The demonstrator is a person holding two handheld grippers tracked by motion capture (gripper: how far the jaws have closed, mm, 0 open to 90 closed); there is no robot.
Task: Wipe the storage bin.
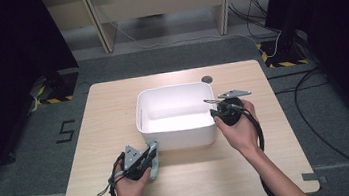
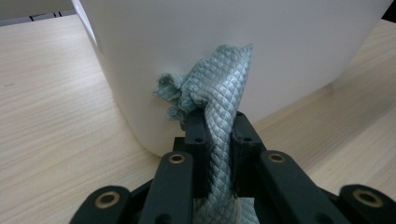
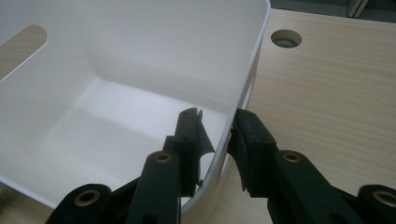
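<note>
The left gripper sat in the lower middle of the high view, its jaws clamped on a grey-green cloth. In the left gripper view the cloth ran up between the two black jaws and bunched just past their tips, close against the outer wall of the white tub, perhaps touching it. The tub stood on the counter near the centre of the high view, empty inside as far as could be seen.

The right gripper was at the tub's right rim. In the right gripper view its jaws straddled the thin wall, one inside the tub and one outside, and a slight gap seemed to remain on each side, so they stood apart rather than pressing on the plastic.

The main risk was probably the tub sliding or tipping: it looked light, and with the right jaws not gripping the rim, a push from the cloth against the wall could shift it across the counter. The cloth itself could slip out if dragged hard, since much of it hung loose below the jaws.
</note>
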